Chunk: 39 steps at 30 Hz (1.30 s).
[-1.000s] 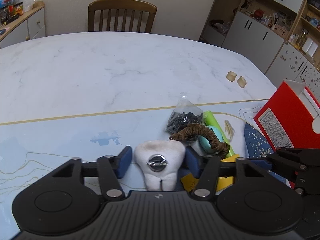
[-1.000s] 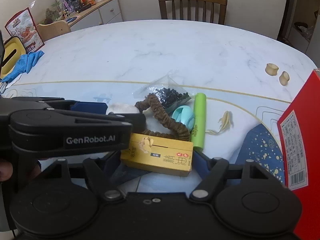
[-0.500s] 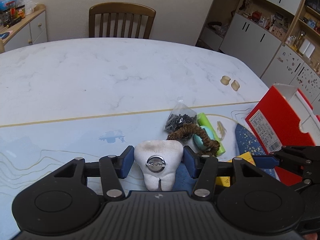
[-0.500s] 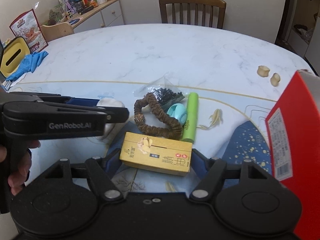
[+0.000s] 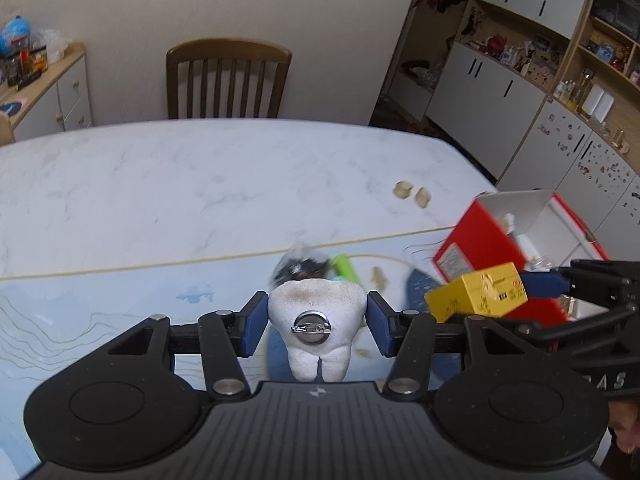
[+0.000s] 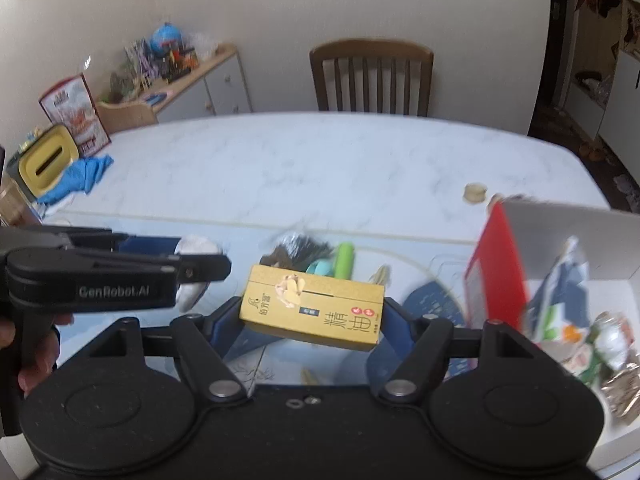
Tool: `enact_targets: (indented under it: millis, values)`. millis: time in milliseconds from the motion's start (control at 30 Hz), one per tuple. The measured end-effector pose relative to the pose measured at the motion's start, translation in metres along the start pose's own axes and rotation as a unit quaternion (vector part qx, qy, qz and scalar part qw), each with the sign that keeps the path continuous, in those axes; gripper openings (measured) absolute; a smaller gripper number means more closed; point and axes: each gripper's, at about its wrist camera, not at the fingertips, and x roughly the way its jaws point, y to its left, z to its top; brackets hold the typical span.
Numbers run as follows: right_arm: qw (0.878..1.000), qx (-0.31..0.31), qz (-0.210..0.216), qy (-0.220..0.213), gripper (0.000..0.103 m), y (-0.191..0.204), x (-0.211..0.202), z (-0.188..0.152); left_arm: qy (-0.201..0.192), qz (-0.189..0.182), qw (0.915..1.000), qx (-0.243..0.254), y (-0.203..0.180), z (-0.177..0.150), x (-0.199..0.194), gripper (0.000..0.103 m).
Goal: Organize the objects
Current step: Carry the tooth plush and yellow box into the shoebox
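My left gripper (image 5: 317, 322) is shut on a white plush tooth (image 5: 317, 320) with a metal pin badge, held above the blue mat; it also shows in the right wrist view (image 6: 196, 250). My right gripper (image 6: 312, 314) is shut on a yellow box (image 6: 313, 312) with Chinese print, held above the table; the box also shows in the left wrist view (image 5: 476, 292). A red open box (image 6: 496, 276) with packets inside stands at the right, also in the left wrist view (image 5: 476, 240). On the mat lie a bag of black bits (image 6: 298, 246), a green tube (image 6: 344, 258) and a teal item (image 6: 318, 268).
Two small tan rings (image 5: 412, 194) lie on the white marble table (image 5: 160, 184). A wooden chair (image 5: 228, 80) stands at the far side. A yellow container (image 6: 48, 160) and blue cloth (image 6: 80, 178) sit at the table's left. Cabinets line the right wall.
Both grippers have risen with their objects. The plush tooth and the yellow box are lifted off the mat, and the red box's open top has come into view at the right.
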Motion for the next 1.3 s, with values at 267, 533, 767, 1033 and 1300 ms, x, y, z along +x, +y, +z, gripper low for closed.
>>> enact_targets:
  millis: [267,533,767,1033,1300]
  values:
    - [0.999,-0.003,-0.009,-0.035,0.072,-0.032,-0.040,0.006,-0.016,-0.005,0.9995,0.025,-0.055,0.014,-0.017,0.053]
    - [0.998,0.005,-0.018,-0.059,0.072,-0.084,-0.074,-0.002,-0.016,-0.014,0.9986,0.049,-0.119,0.019,-0.010,0.053]
    - [0.997,0.015,-0.035,-0.069,0.072,-0.140,-0.096,-0.013,-0.007,-0.024,0.9970,0.073,-0.176,0.017,0.009,0.053]
    - [0.995,0.033,-0.061,-0.068,0.072,-0.200,-0.105,-0.024,0.013,-0.035,0.9942,0.101,-0.237,0.015,0.040,0.053]
    - [0.995,0.042,-0.077,-0.042,0.072,-0.252,-0.092,-0.029,0.054,-0.043,0.9908,0.116,-0.279,0.009,0.080,0.053]
